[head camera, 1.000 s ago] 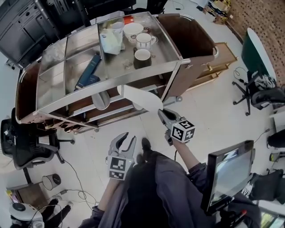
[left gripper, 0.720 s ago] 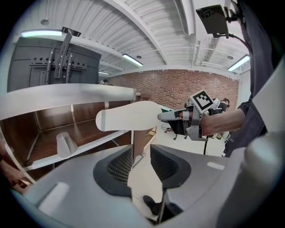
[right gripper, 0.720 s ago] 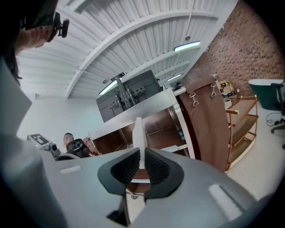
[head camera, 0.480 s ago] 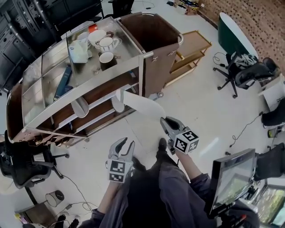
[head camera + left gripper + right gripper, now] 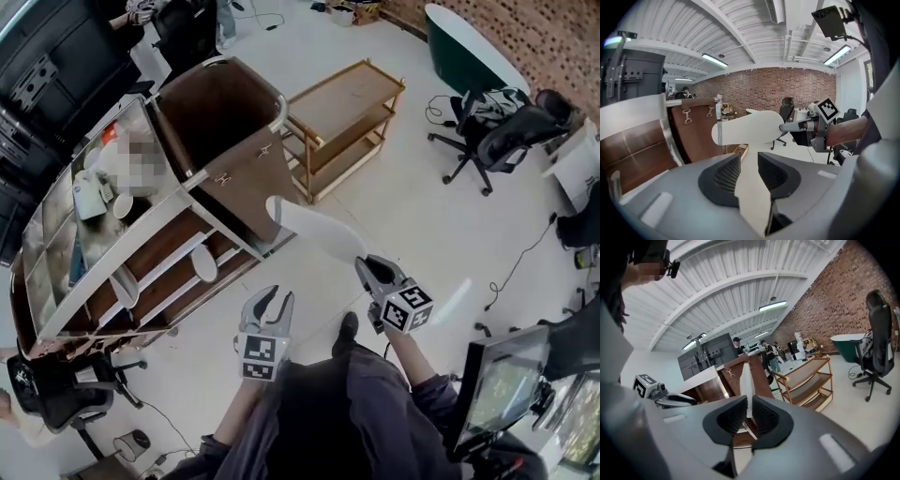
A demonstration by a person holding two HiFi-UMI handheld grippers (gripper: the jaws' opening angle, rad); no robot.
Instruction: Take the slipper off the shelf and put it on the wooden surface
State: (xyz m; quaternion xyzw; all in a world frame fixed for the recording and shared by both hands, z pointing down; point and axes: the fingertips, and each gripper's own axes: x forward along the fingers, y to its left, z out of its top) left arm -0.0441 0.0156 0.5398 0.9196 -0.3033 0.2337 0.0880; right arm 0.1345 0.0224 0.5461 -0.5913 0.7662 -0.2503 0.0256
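Observation:
A white slipper (image 5: 314, 230) hangs in the air over the pale floor, and my right gripper (image 5: 367, 267) is shut on its near end. The right gripper view shows the slipper (image 5: 746, 378) edge-on between the jaws of that gripper (image 5: 749, 412). My left gripper (image 5: 274, 300) is lower left of it, open and holding nothing. From the left gripper (image 5: 749, 165) the slipper (image 5: 750, 129) shows ahead. The low wooden rack (image 5: 342, 127) stands beyond the slipper. The big brown shelf trolley (image 5: 220, 131) is to the left.
Office chairs (image 5: 487, 131) and a green tub (image 5: 469, 56) stand at the right, with cables on the floor. A monitor (image 5: 502, 384) sits at lower right. Cups and a book lie on the trolley's glass top (image 5: 89, 197). People stand in the background (image 5: 768, 355).
Both grippers have swung right, away from the trolley, with the slipper still in the right one. The wooden rack has come to the middle of the view.

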